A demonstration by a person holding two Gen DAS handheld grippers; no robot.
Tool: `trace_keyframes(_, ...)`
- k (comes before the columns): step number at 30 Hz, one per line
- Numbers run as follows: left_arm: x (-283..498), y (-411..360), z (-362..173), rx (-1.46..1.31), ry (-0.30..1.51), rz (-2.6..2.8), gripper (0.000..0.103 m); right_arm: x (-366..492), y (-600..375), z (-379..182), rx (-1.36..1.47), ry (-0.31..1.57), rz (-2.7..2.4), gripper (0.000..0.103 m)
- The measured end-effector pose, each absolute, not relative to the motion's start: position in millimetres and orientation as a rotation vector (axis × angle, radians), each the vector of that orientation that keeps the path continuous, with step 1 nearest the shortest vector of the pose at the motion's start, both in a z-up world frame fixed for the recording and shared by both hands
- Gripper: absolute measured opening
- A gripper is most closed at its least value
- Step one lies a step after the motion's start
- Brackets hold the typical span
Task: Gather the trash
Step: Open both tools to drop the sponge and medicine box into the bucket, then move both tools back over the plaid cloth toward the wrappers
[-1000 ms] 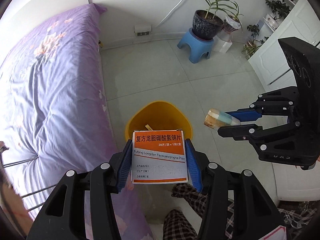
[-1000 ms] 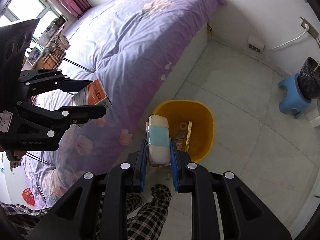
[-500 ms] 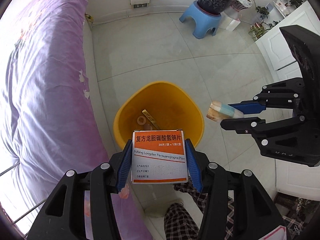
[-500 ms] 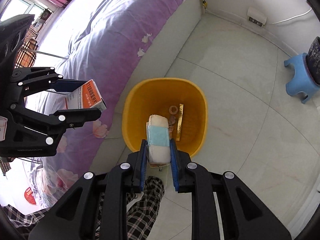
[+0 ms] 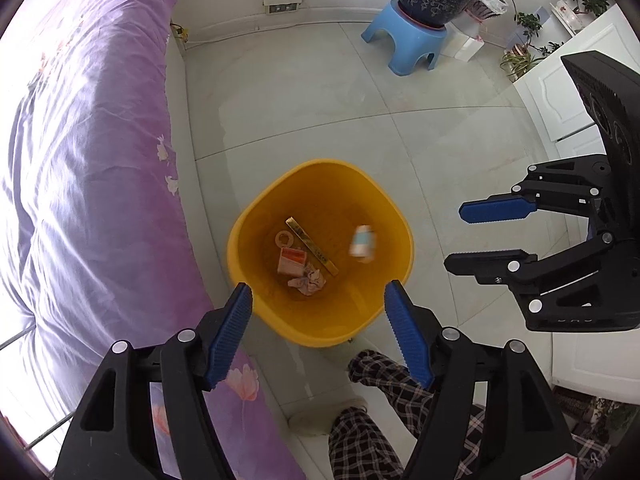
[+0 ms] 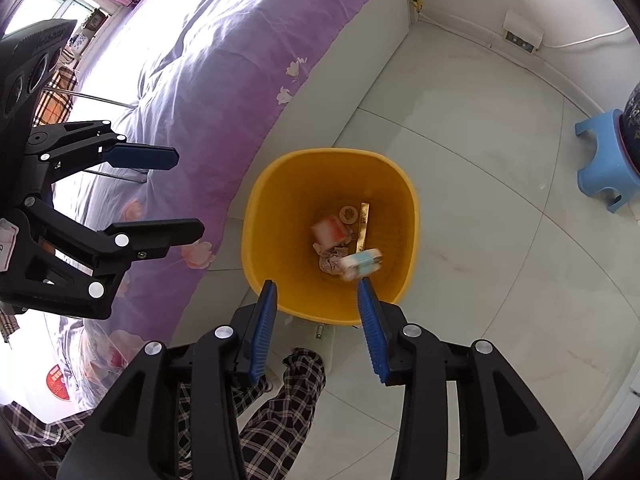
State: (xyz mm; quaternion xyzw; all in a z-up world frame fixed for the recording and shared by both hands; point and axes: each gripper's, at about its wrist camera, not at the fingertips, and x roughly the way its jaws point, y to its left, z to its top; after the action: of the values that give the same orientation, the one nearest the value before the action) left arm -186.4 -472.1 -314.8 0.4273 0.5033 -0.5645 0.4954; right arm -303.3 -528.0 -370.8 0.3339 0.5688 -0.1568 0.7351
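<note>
Floor bin [image 5: 320, 324]; both grippers wide, empty.

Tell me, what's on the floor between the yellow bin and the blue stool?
Nothing: the left wrist view shows only bare pale tile between the yellow bin and the blue stool.

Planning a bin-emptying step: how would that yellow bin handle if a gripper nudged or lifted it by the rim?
The yellow bin probably slides easily: thin plastic on glossy tile. Likely light, holding only small scraps such as the crumpled paper. Its tall walls may tip under a high push.
</note>
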Motion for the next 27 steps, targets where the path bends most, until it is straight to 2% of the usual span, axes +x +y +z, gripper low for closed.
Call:
trace_keyframes(8, -181.6, -465.0, -298.1, 1.003, 1.210, -1.352, 0.069, -307.8, -523.9, -357.7, 0.729, 1.247, -0.357, 0.044)
trace_keyframes(14, -176.1, -453.7, -263.4, 0.945, 1.176, -1.361, 0.069, -303.9, -515.4, -330.0, 0.705, 1.237, -0.352, 0.044)
trace_keyframes(21, -161.4, -424.1, -197.5, 0.799, 1.106, -1.360, 0.069, -287.6, -499.2, -271.4, 0.631, 1.188, -0.328, 0.045)
trace_keyframes(27, -146.3, -386.3, -149.9, 0.640, 1.063, -1.297, 0.070, -263.4, -482.0, -204.8, 0.508, 1.102, -0.274, 0.051)
